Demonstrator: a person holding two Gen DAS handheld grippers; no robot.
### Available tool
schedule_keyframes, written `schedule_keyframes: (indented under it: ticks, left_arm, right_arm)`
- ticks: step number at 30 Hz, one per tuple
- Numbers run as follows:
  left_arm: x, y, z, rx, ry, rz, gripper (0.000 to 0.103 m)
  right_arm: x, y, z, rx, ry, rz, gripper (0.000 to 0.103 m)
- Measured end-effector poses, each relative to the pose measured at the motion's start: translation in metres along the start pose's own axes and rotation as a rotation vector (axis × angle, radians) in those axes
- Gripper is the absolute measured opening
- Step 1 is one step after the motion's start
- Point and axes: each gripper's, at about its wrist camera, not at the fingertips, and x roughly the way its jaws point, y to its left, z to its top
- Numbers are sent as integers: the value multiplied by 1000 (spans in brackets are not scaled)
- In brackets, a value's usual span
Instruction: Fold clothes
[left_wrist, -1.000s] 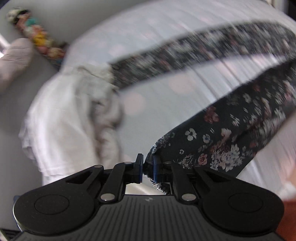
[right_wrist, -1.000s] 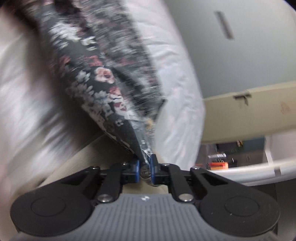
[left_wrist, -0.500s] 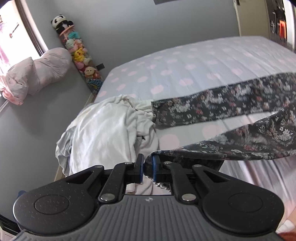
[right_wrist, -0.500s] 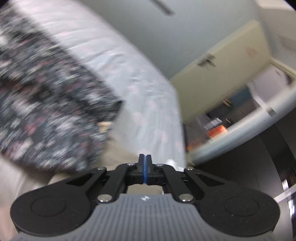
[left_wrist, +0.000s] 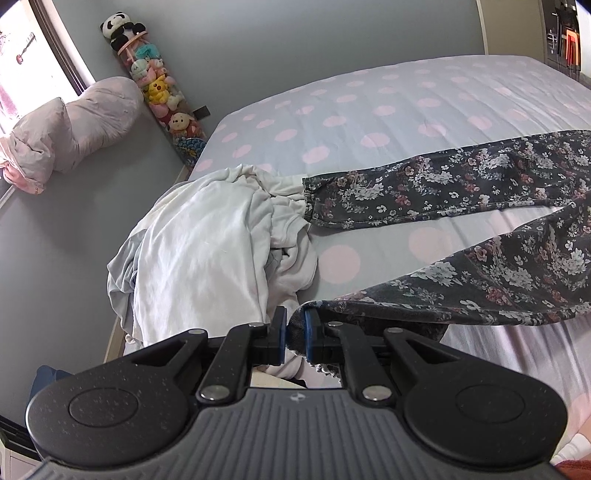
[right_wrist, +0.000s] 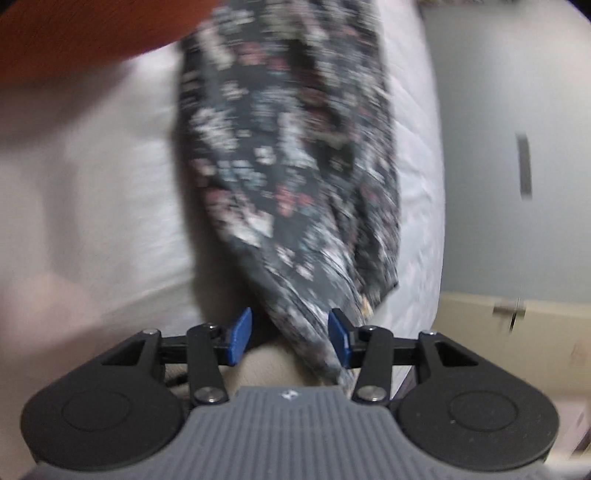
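Left claw (left_wrist: 294, 334) of mine is clamped on one leg hem of the floral trousers (left_wrist: 461, 188), which lie on the bed (left_wrist: 369, 96). Right claw (right_wrist: 290, 338) has just been opening, its pads standing apart around the waist end. I think the legs must be laid together next.

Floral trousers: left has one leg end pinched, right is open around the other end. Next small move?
Probably close the right gripper: its fingers have just been opening and straddle the floral trousers without pressing, while the left gripper is shut on a leg end.

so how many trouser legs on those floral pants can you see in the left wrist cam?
2. One leg lies flat on the bed beside the white clothes pile; the other leg runs to the left tongs.
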Motion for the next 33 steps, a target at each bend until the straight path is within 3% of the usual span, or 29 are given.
schedule_keyframes:
  ticks: [5, 6, 7, 16, 19, 27, 33]
  left_arm:
    - [0, -2, 6, -6, 4, 9, 8]
    - [0, -2, 7, -8, 4, 11, 8]
    - [0, -2, 8, -9, 3, 13, 8]
    - [-27, 11, 17, -63, -61, 3, 8]
    - [-37, 15, 14, -82, -73, -9, 8]
    - [-12, 15, 15, -100, -29, -2, 8]
    - [17, 16, 39, -82, -14, 19, 8]
  right_arm:
    - [22, 15, 10, -52, 28, -20, 45]
    - [25, 13, 11, -36, 40, -30, 24]
    - [24, 6, 11, 2, 43, -45, 10]
    - [-18, -81, -13, 387, 65, -284, 5]
    - [-27, -99, -30, 511, 102, -286, 5]
    - [-13, -97, -12, 530, 103, -252, 5]
    - [3, -128, -4, 569, 110, -274, 5]
